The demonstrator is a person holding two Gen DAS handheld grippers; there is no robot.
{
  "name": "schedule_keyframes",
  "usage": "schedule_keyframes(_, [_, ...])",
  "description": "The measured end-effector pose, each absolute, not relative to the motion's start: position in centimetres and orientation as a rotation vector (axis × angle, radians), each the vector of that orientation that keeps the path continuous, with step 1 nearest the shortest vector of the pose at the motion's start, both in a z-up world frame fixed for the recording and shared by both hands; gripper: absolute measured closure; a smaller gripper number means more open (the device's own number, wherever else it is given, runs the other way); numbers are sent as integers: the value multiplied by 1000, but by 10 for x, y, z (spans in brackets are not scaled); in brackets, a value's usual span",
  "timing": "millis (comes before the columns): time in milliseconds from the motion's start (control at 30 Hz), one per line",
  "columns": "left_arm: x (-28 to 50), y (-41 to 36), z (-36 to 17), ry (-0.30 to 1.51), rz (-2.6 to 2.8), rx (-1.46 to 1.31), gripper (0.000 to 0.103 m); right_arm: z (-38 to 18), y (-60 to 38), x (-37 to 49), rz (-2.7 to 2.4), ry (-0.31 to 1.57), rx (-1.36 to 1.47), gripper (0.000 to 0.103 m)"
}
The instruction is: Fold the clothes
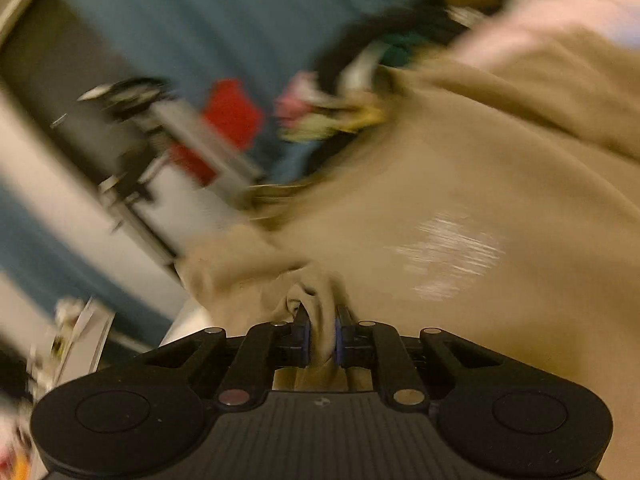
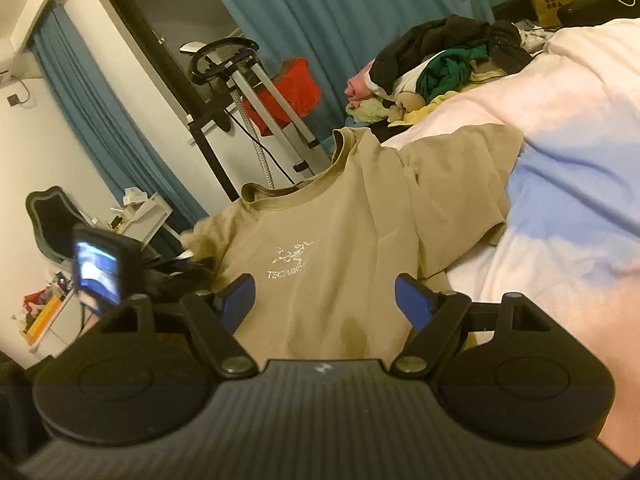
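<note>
Tan T-shirt (image 2: 332, 240), pale bedspread (image 2: 580, 200), blue curtains (image 2: 320, 8)

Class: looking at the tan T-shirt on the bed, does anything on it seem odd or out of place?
Yes. The tan T-shirt has a darker patch below its printed logo, like a damp spot or stain.

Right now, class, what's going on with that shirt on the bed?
A person with a gripper in each hand is folding a tan T-shirt spread front up on a bed. The left gripper is pinched shut on a bunched bit of the shirt's fabric. The right gripper hangs open above the lower part of the shirt, gripping nothing. A pile of other clothes waits farther along the bed.
</note>
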State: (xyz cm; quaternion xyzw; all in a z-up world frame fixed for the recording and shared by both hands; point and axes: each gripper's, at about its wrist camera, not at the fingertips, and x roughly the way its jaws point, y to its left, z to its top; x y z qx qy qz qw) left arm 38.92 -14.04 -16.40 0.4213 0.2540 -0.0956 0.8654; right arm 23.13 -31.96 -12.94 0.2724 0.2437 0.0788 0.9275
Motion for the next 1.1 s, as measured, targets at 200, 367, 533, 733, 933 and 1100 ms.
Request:
schedule_keyframes(200, [371,-140,-149,563,-270,780,43,-132,-323,230,157,511,574,24])
schedule_keyframes(367, [348,-86,-105,598,-348,457,37,-132,-326,229,164,516,605,24])
schedule_keyframes(533, [358,-18,-80,625,-308,-48,28,-133,-327,229,166,517,615,24])
schedule_keyframes(733, [420,30,-104,707,-151,-421,43,-139,-326,235,155,538,621,24])
schedule_keyframes(933, [452,44,-105,708,-108,-427,96,-144,-322,239,163,556,618,24])
schedule_keyframes(1100, [459,91,-74,692,-18,-379,98,-142,-317,239,172,561,596,24])
